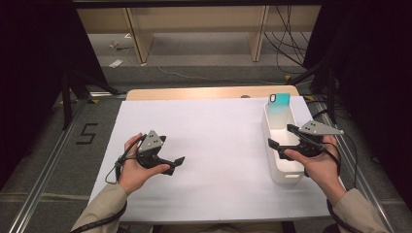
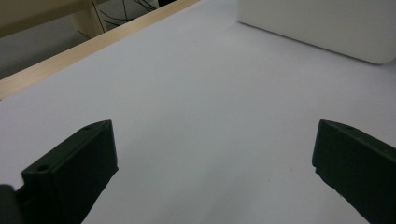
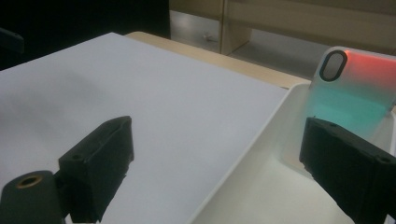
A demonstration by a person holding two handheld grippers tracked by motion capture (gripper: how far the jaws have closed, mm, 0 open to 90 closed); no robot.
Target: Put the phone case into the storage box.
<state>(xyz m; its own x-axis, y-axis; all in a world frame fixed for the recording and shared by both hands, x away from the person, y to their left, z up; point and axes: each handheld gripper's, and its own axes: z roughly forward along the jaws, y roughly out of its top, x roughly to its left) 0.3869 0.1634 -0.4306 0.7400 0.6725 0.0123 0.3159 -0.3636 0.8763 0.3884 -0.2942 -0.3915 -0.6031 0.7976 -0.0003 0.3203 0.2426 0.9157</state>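
Overhead: both grippers (image 1: 178,162) (image 1: 281,136) apart, empty | right gripper view: phone case's (image 3: 355,100) red top

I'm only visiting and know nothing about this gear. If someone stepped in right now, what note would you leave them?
Left gripper: open, holding nothing, over the white sheet at the left.
Right gripper: open, holding nothing, above the white bin at the table's right side.
Phone case, teal fading to red at the top: stands on end in the far end of the bin, leaning on its wall.
Done: the case is in the bin, and nothing else lies on the sheet.
Left: probably only to draw the right hand back; I can't tell if more is meant.
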